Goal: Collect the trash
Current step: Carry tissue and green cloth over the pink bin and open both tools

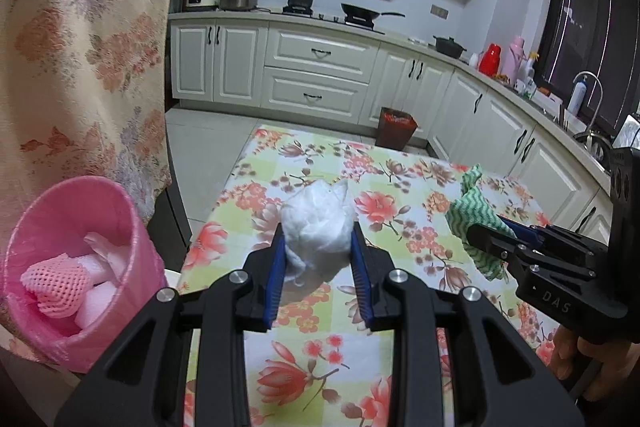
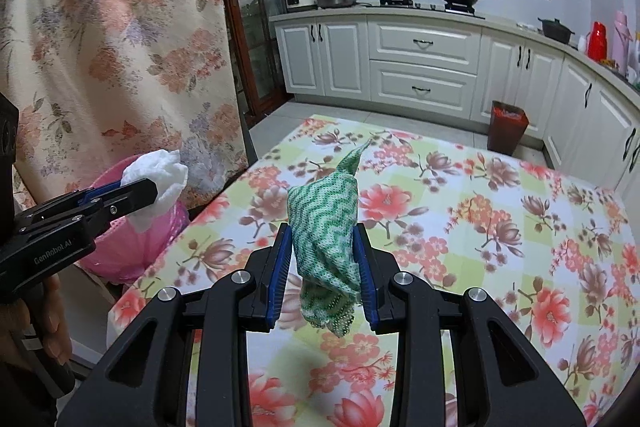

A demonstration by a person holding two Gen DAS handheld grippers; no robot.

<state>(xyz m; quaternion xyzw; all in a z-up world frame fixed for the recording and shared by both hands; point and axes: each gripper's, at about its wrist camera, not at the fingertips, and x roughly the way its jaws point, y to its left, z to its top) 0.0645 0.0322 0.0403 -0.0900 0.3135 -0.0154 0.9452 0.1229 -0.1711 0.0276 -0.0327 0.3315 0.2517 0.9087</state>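
Observation:
My left gripper (image 1: 318,241) is shut on a crumpled white tissue wad (image 1: 316,223) and holds it above the floral table (image 1: 360,355) near its left edge. The wad also shows in the right wrist view (image 2: 160,175), above the bin. A pink-lined trash bin (image 1: 60,227) stands to the left of the table and holds a pink foam net (image 1: 54,285) and white scraps; it also shows in the right wrist view (image 2: 132,247). My right gripper (image 2: 322,239) is shut on a green-and-white zigzag cloth (image 2: 324,223) above the table; the cloth also shows in the left wrist view (image 1: 476,203).
A floral curtain (image 1: 80,47) hangs at the left behind the bin. A dark red floor bin (image 1: 396,129) stands by the white kitchen cabinets (image 1: 320,67) beyond the table. Pots and bottles sit on the counter.

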